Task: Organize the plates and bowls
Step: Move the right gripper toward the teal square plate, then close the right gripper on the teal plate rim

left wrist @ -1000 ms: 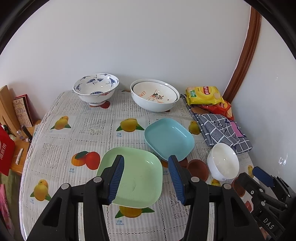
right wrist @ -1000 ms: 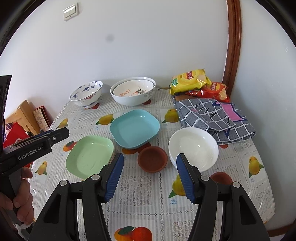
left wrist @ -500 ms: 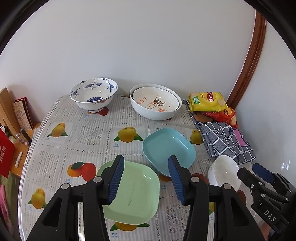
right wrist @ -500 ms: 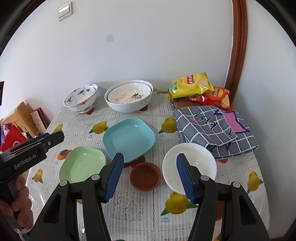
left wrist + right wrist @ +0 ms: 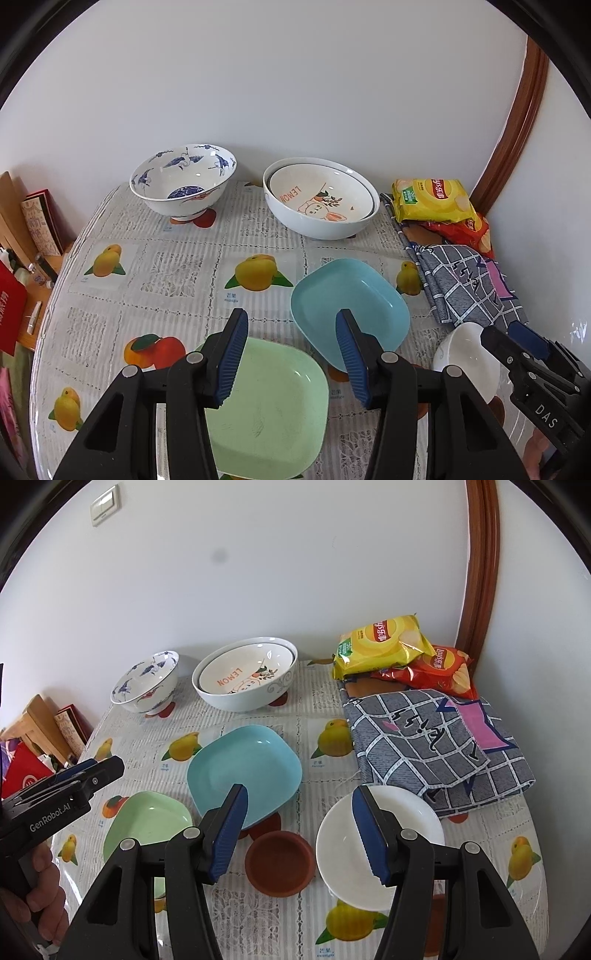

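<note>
Left wrist view: the left gripper [image 5: 290,354] hangs empty, jaws apart, over the green plate [image 5: 273,410], with the blue plate [image 5: 351,306] just beyond, apparently overlapping its far corner. In the right wrist view the right gripper [image 5: 299,830], likewise parted and empty, hovers above the brown saucer [image 5: 280,862] and white bowl [image 5: 380,834]. This looks like the approach before a first pick; next, each claw must drop onto a rim and close.
</note>
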Motion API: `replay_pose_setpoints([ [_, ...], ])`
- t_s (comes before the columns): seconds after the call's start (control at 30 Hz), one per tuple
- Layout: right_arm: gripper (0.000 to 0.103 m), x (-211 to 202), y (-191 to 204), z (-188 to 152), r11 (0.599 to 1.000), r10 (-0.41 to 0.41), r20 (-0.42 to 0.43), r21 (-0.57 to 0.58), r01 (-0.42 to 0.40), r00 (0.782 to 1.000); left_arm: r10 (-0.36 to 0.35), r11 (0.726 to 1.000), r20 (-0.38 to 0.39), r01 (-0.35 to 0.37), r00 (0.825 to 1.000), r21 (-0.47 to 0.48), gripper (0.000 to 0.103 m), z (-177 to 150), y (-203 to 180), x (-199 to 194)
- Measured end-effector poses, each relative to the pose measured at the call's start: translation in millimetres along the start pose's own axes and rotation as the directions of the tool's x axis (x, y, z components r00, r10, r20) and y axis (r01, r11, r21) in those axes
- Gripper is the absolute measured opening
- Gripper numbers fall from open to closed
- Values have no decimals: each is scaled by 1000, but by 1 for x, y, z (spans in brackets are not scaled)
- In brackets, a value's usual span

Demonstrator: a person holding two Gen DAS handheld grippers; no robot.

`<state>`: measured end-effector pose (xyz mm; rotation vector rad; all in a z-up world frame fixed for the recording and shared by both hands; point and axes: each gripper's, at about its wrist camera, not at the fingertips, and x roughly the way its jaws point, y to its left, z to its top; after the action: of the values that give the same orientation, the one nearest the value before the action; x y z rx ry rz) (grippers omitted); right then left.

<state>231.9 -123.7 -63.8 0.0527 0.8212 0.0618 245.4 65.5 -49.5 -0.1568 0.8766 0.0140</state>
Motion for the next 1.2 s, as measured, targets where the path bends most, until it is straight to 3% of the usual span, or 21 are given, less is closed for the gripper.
replay_pose_setpoints([
  [0.23,58,31,1,8,1000,-8,-31,-10,8,999,4,1000,-37,-5,999,-7,47,4,5,28],
  [0.57,42,81,9,12,999,-36,-98,-31,34,994,-12,999,-91,9,996,-37,47,5,15,65],
  [1.2,40,144,11,24,997,-77,-187,-44,70,979,-24,999,-183,18,983,-32,47,11,9,129],
])
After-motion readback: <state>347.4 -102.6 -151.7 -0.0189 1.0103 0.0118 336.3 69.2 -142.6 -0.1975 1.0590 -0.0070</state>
